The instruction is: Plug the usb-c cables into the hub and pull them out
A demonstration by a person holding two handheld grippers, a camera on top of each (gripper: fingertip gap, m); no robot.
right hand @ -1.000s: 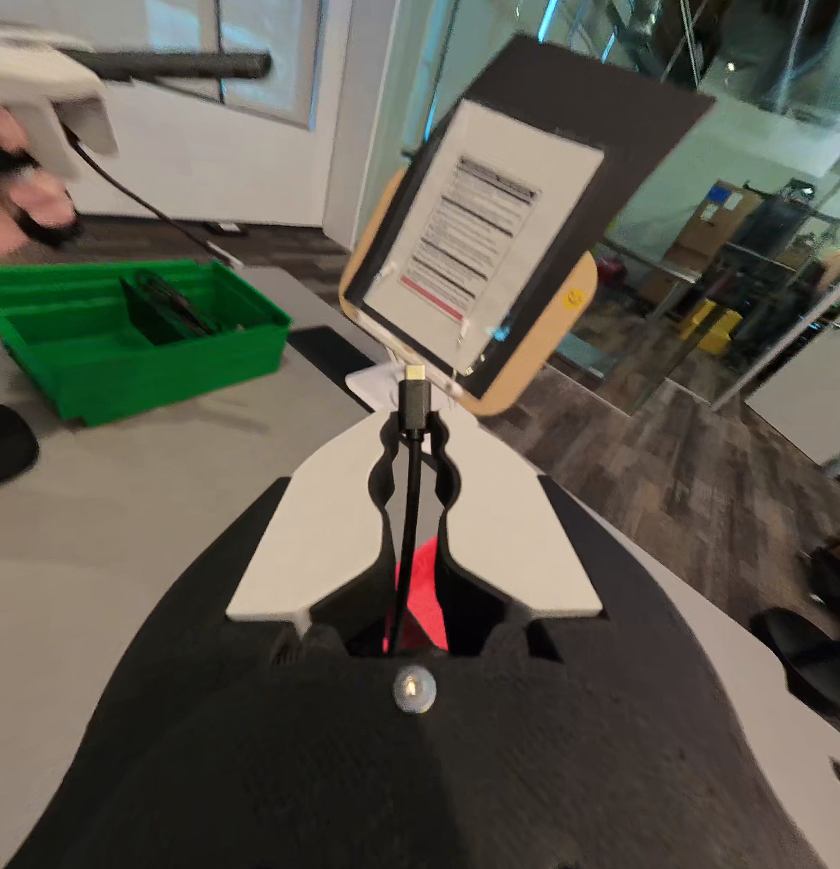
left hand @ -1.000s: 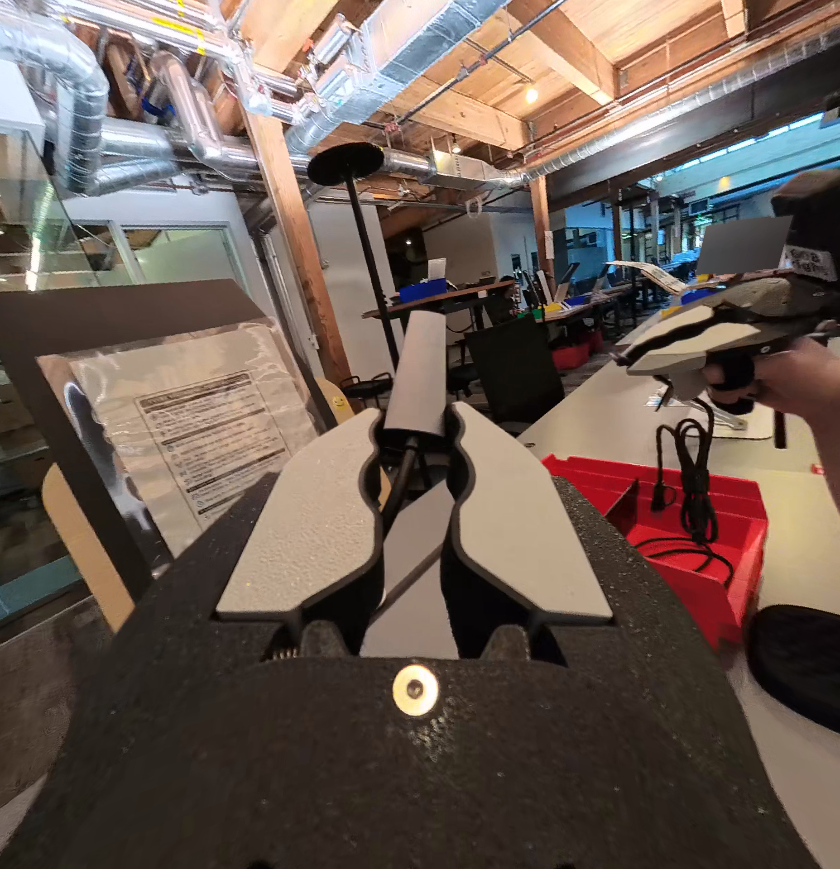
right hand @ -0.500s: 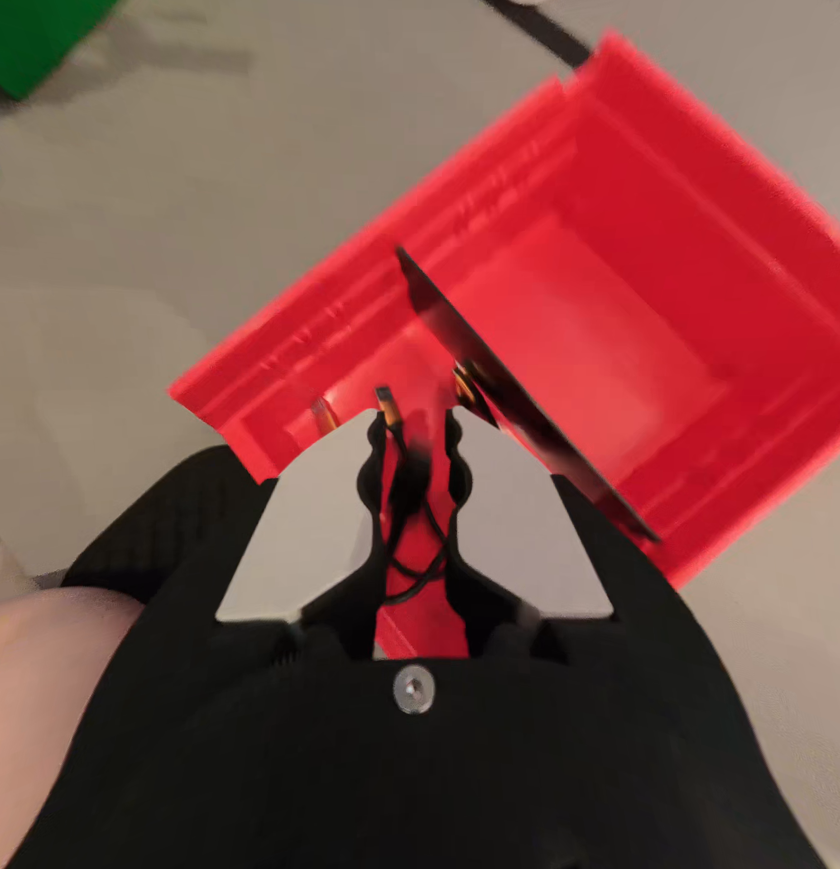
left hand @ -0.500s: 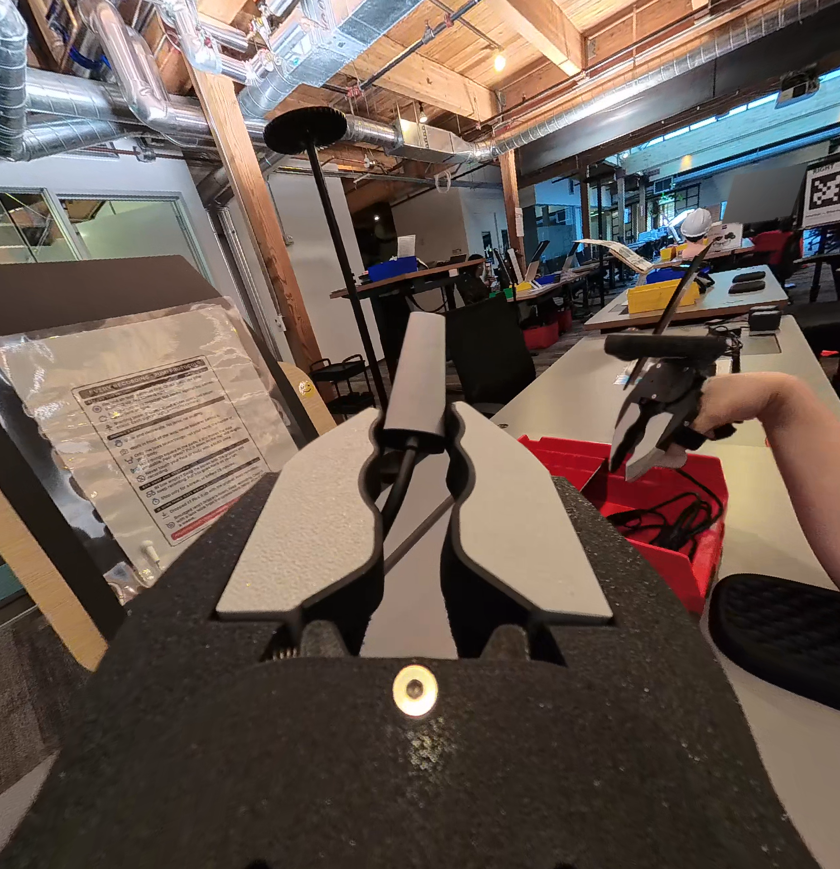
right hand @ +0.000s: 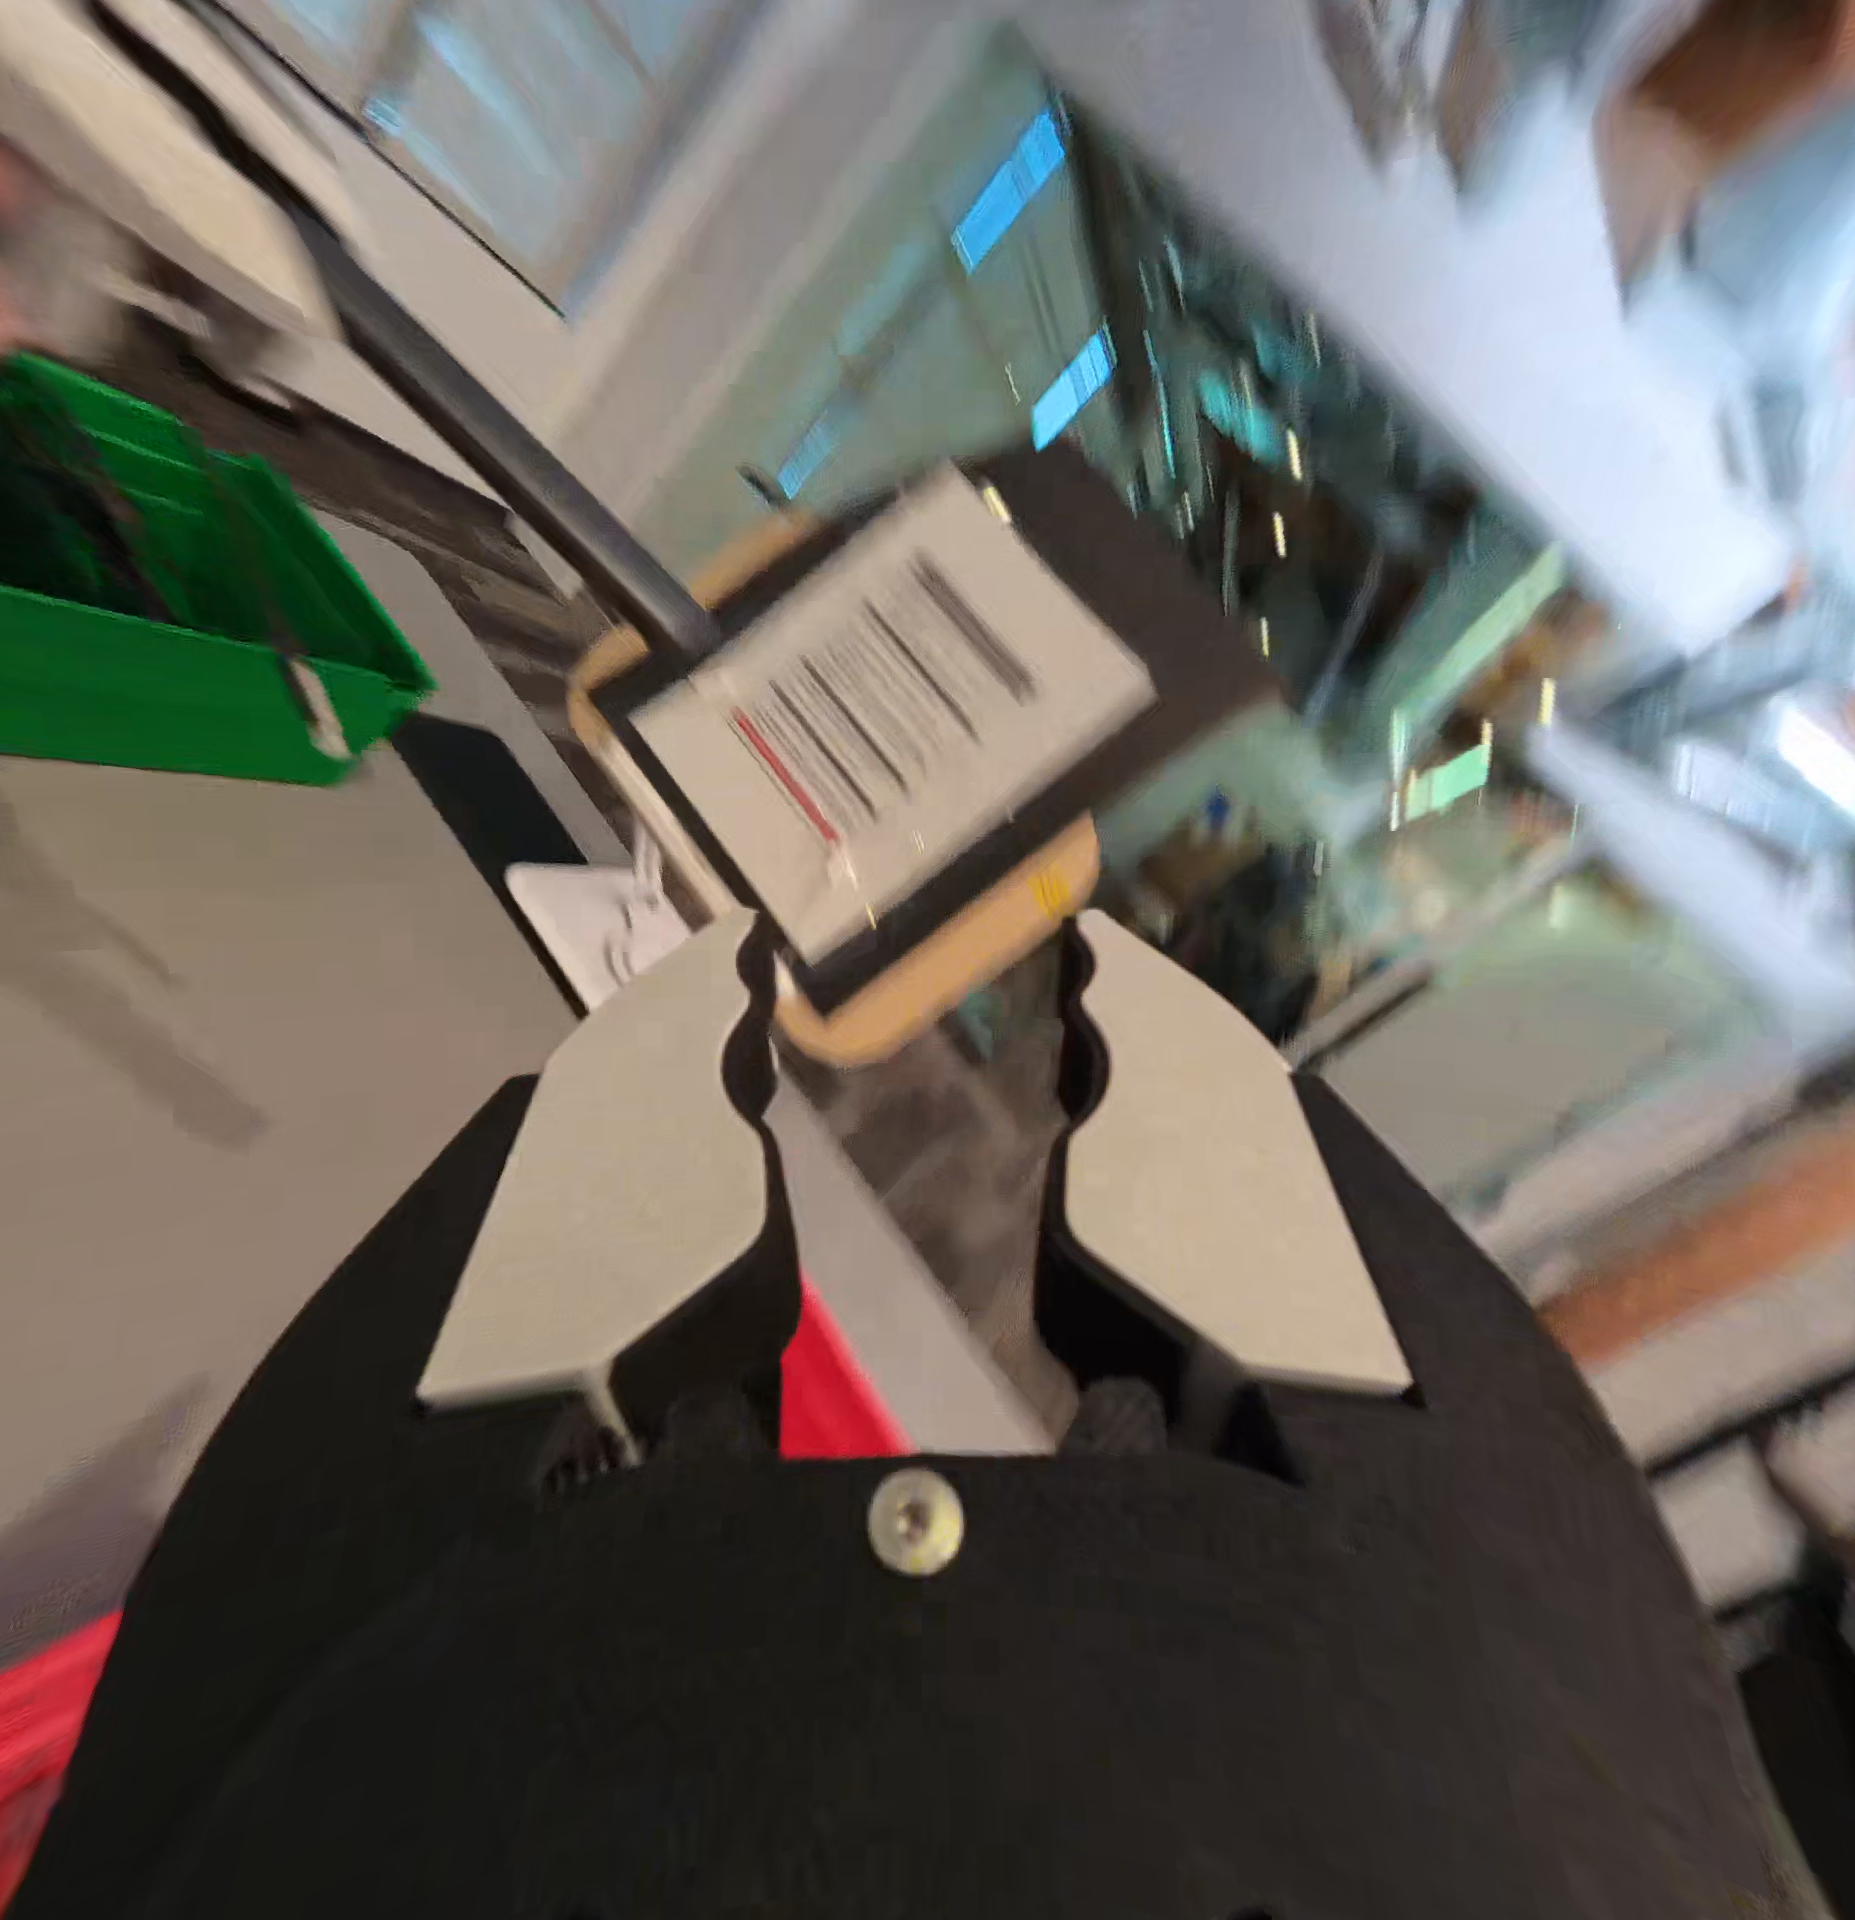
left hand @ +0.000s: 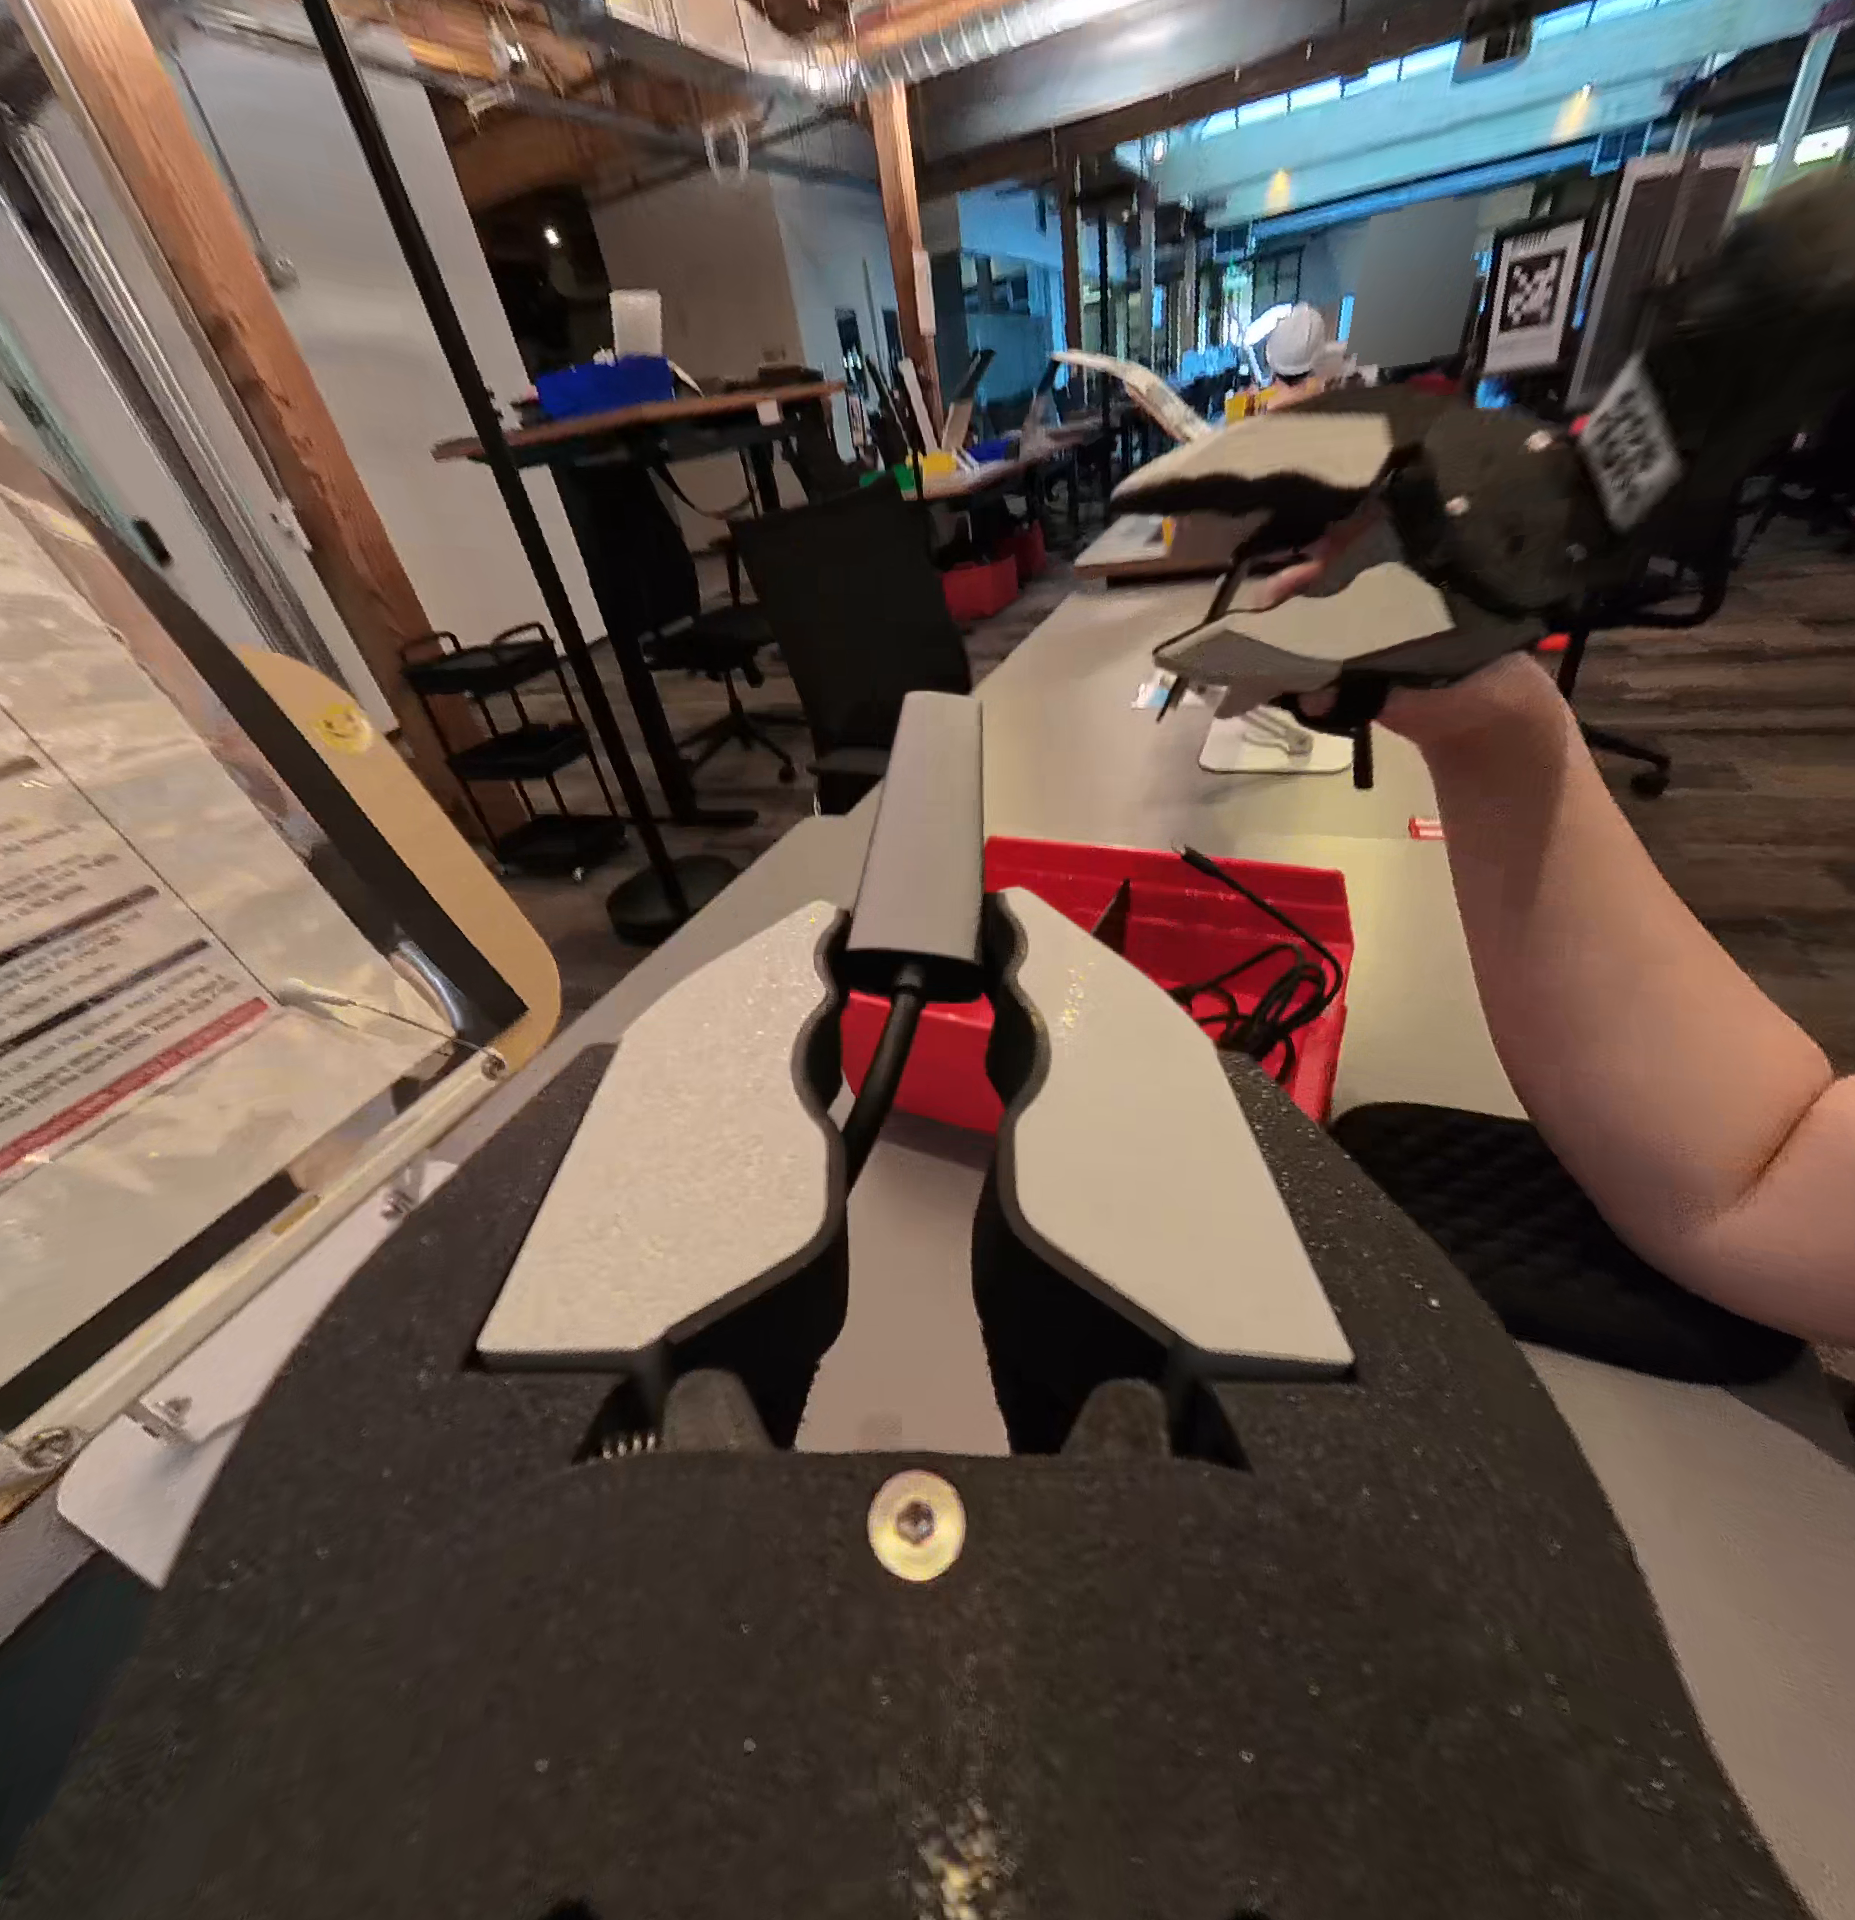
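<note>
The left gripper (left hand: 915, 940) clamps the slim grey metal hub (left hand: 925, 831); the right gripper (right hand: 912, 971) gapes empty, so fetching another black cable (left hand: 1266, 997) from the red plastic bin (left hand: 1162, 883) beyond the fingers probably comes next.

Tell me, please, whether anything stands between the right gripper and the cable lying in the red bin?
Nothing visible does. The right gripper, open and empty, is raised above the table, and the black cable lies loose in the red bin below it with only open air between. The left gripper grips the hub off to one side.

Bright even indoor light, left wrist view sharp, right wrist view motion-blurred, wide-angle edge distortion
</note>
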